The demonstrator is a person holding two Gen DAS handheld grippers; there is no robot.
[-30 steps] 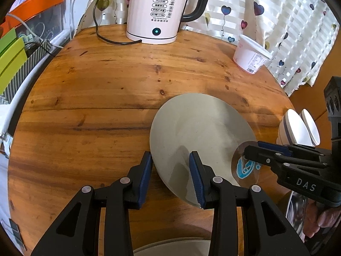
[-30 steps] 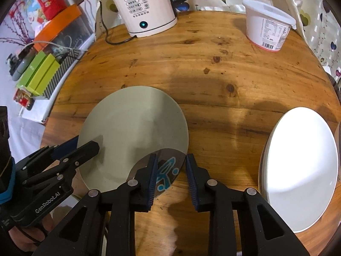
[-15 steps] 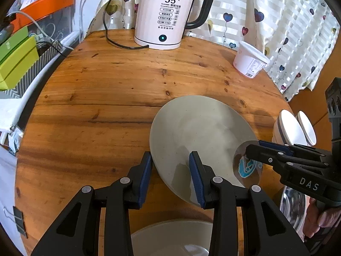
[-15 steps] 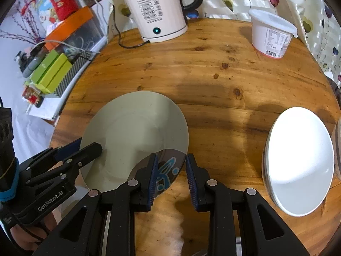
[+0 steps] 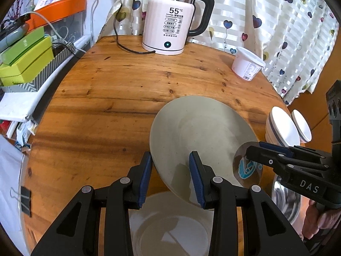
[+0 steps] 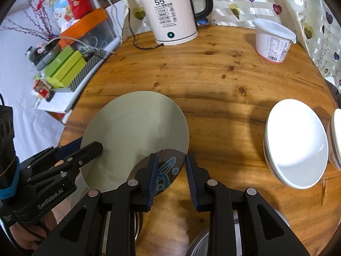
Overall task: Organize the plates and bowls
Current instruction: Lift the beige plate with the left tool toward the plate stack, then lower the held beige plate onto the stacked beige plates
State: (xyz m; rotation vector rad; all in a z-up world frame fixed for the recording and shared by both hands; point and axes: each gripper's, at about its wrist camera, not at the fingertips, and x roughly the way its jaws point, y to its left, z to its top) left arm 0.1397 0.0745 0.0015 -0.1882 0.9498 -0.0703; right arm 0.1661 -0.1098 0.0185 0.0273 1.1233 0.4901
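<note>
My left gripper [image 5: 170, 170] is shut on the near rim of a grey-green plate [image 5: 202, 132] and holds it lifted and tilted above the table. My right gripper [image 6: 171, 176] is shut on a small clear saucer with a blue design [image 6: 165, 172], held against the plate's [image 6: 132, 132] right edge. The saucer also shows in the left wrist view [image 5: 247, 168]. A second pale plate [image 5: 168, 224] lies on the table below the left gripper. A white plate [image 6: 298, 143] sits at the right.
A white kettle [image 5: 170, 25] and a white tub [image 5: 247, 66] stand at the back of the round wooden table [image 5: 106, 98]. Two striped white bowls [image 5: 283, 128] sit at the right edge. A steel bowl [image 5: 285, 198] lies near the front right. Boxes [image 5: 25, 57] crowd the left.
Both grippers have risen and pulled back together with the plate and saucer. The pale plate on the table has come into view beneath the left gripper.
</note>
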